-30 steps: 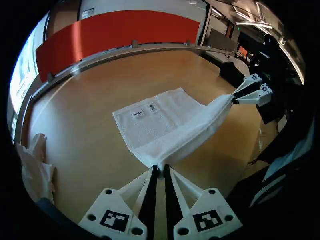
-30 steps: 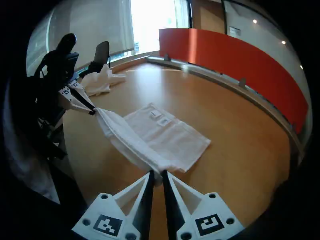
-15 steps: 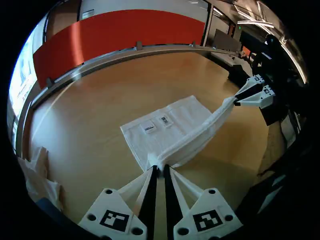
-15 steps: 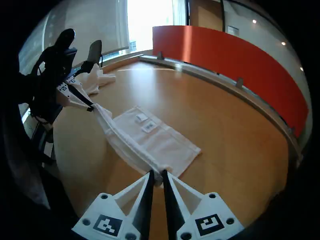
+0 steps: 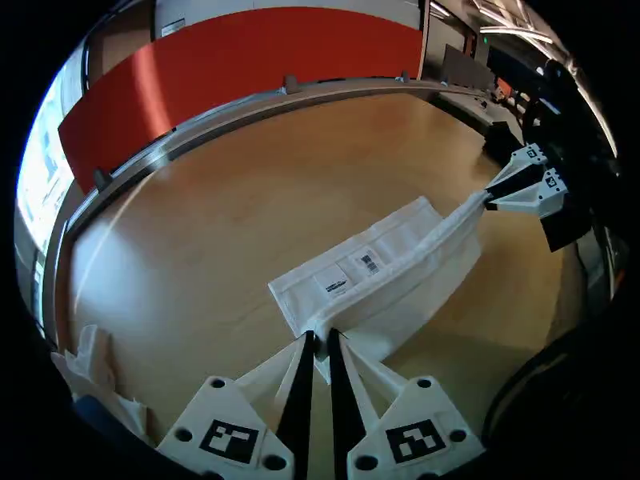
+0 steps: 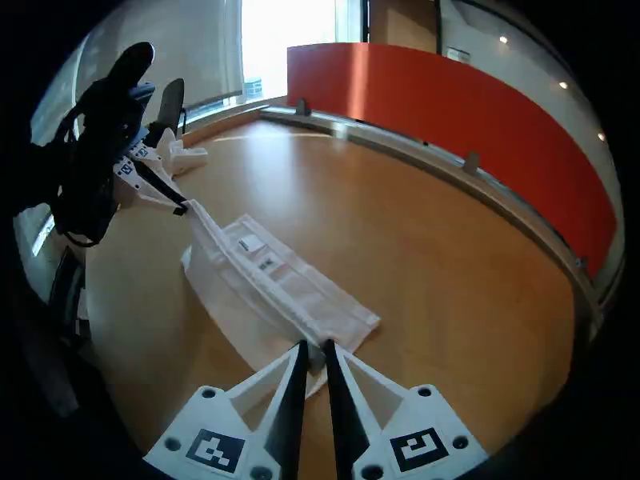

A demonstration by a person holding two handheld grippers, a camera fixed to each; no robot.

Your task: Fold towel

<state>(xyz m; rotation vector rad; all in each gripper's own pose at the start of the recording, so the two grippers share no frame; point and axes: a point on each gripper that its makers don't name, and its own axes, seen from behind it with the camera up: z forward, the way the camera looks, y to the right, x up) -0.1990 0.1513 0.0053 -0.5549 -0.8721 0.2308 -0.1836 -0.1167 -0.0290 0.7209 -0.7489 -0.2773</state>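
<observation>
Lifted edge of the towel (image 5: 376, 272) has travelled forward over the flat half lying ahead of the fingers (image 5: 298, 376) on the tabletop (image 5: 200, 232). Left gripper (image 5: 320, 352) and right gripper (image 6: 314, 356) each stay clamped on a corner, hidden in their grip; the lower layer is partly covered.

**Pinched corners and tiny tags out of sight**

The pinched corners of the towel (image 5: 400, 268) were hidden between the fingers of the left hand-held gripper (image 5: 320, 346) and the right hand-held gripper (image 6: 314, 352). Its two tags (image 5: 332, 282) were too small to read. The picture's edge cut off a white cloth pile (image 5: 96, 376).
</observation>
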